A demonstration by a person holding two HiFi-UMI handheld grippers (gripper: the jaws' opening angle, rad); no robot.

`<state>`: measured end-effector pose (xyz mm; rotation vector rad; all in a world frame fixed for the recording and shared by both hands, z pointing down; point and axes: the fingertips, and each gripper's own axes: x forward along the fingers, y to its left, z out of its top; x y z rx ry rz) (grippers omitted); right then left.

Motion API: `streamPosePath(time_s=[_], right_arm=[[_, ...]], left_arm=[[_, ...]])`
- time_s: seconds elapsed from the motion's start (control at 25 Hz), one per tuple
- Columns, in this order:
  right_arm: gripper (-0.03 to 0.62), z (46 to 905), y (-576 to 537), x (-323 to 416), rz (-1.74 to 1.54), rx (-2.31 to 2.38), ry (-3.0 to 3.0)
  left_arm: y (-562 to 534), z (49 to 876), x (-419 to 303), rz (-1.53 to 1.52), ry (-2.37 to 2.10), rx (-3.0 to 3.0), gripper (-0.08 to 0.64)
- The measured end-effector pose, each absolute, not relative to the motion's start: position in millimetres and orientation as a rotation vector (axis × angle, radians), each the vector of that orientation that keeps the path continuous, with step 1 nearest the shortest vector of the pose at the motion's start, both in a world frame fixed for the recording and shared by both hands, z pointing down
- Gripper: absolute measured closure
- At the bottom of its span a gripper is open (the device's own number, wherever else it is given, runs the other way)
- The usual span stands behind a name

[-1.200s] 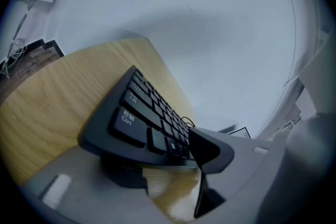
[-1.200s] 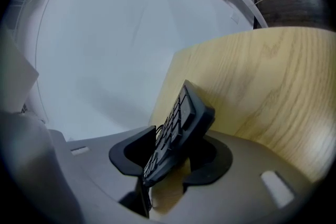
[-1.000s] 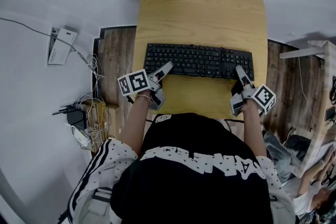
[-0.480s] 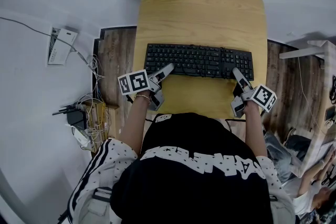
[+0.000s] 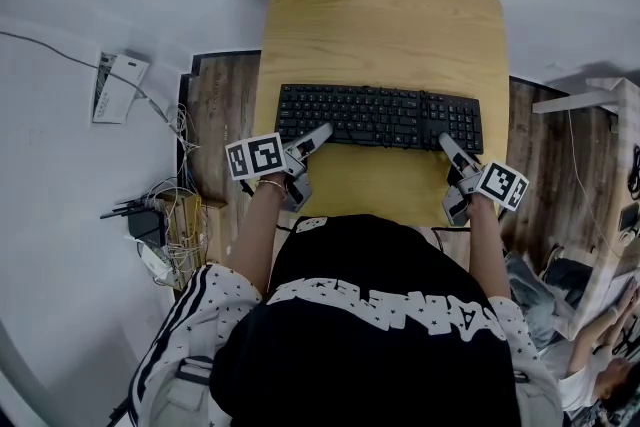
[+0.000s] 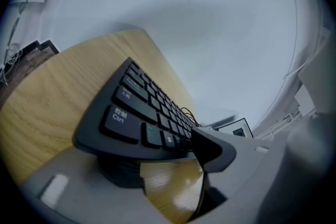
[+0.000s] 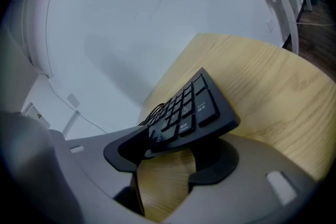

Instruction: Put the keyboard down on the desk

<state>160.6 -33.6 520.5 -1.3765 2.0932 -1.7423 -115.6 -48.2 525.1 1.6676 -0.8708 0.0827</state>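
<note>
Keyboard (image 5: 378, 116) lies flat across the middle of the surface (image 5: 385, 25). My left gripper (image 5: 320, 131) and right gripper (image 5: 447, 143) each straddle a near corner of it, jaws wide and opening, no grip on it.

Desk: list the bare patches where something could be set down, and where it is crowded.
Free: desk behind the keyboard, to the far edge; a narrower strip in front, between left gripper and right gripper. Crowded: the keyboard's near corners, inside both grippers' opening jaws.
</note>
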Motion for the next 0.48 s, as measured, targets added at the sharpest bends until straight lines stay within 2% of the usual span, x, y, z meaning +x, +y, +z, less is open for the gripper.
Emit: streamPosePath(time_s=[0.48], right_arm=[[0.322, 521.2, -30.1, 157.0, -1.79, -1.34, 2.152]], left_arm=[[-41.8, 524.9, -113.1, 0.141, -0.849, 1.682, 0.268]])
